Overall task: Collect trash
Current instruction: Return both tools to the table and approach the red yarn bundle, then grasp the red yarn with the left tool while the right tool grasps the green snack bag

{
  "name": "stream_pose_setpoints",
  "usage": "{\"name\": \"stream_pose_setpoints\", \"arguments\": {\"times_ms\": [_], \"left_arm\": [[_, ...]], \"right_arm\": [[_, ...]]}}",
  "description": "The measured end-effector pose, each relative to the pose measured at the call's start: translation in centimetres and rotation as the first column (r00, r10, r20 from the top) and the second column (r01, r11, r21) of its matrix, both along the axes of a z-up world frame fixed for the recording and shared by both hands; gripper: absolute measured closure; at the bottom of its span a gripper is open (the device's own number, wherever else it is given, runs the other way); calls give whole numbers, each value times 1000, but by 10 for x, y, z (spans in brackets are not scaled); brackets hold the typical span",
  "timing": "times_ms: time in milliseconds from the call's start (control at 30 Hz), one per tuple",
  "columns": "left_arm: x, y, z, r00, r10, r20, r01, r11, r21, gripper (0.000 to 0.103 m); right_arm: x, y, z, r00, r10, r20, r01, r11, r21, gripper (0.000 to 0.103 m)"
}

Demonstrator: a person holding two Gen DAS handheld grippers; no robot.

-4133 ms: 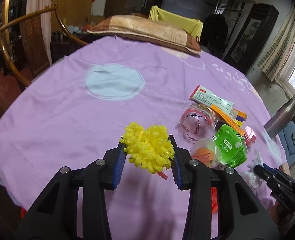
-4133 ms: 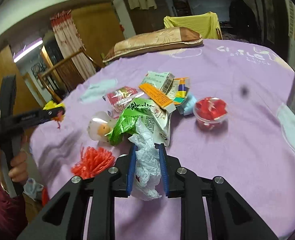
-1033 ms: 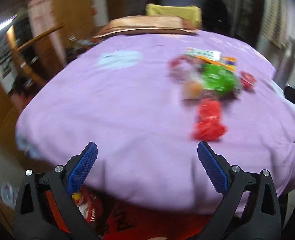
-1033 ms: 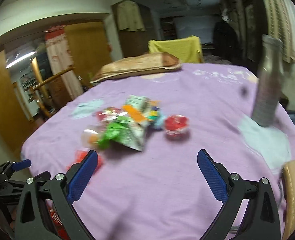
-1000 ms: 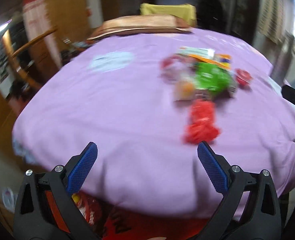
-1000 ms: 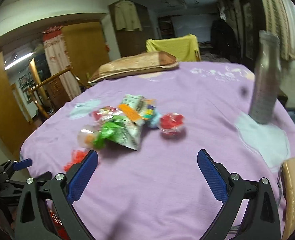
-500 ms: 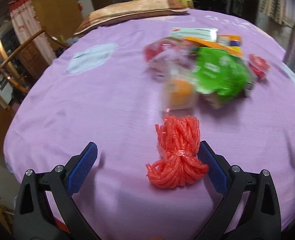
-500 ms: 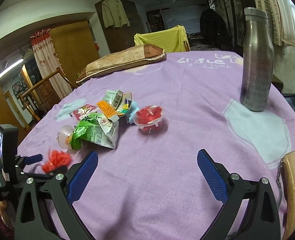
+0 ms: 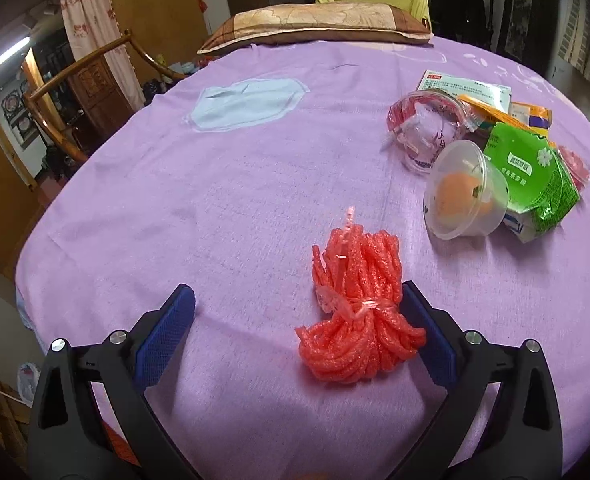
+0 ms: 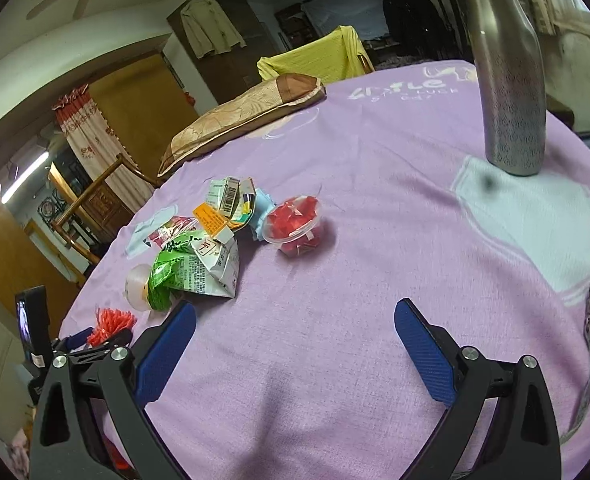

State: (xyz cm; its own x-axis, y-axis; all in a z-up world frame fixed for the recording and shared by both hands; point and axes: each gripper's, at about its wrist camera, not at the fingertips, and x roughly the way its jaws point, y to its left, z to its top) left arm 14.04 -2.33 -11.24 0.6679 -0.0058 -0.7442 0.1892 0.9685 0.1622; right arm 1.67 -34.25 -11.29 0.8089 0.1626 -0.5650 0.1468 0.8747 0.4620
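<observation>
Left tongs straddle red bundle, seemingly pointing away.

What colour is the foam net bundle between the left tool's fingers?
Coral red, tied with a clear pinkish band. The foam net bundle shows best in the left wrist view.

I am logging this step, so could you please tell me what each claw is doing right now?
Left claw: open, straddling the red foam net bundle, not clamped.
Right claw: open, holding nothing.
</observation>
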Motion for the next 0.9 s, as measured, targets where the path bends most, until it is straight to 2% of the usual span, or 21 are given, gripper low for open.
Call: {"name": "stream_pose_setpoints", "arguments": {"times_ms": [100, 267, 400, 567, 700, 867, 900], "left_arm": [[0, 4, -1, 1000, -11, -6, 11, 999, -31, 6], [-13, 2, -5, 996, -11, 89, 13, 1000, -15, 6], [-14, 2, -5, 996, -9, 93, 11, 1000, -17, 6], [-15, 3, -5, 995, -17, 98, 19, 1000, -18, 6], [-17, 4, -4, 994, -29, 103, 31, 999, -22, 7], [-17, 5, -4, 994, -39, 98, 42, 999, -27, 7], [-17, 5, -4, 994, -43, 97, 46, 999, -29, 7]], "right_arm": [[0, 2, 0, 1000, 7, -2, -7, 1000, -9, 5], [6, 24, 8, 998, 67, -15, -68, 994, -87, 5], [34, 58, 10, 980, 190, -66, -195, 977, -83, 5], [67, 86, 21, 969, 231, -91, -241, 963, -124, 5], [97, 91, 23, 969, 212, -126, -224, 970, -93, 5], [132, 95, 5, 954, 212, -212, -223, 974, -30, 6], [135, 97, 1, 950, 214, -228, -226, 974, -31, 10]]}}
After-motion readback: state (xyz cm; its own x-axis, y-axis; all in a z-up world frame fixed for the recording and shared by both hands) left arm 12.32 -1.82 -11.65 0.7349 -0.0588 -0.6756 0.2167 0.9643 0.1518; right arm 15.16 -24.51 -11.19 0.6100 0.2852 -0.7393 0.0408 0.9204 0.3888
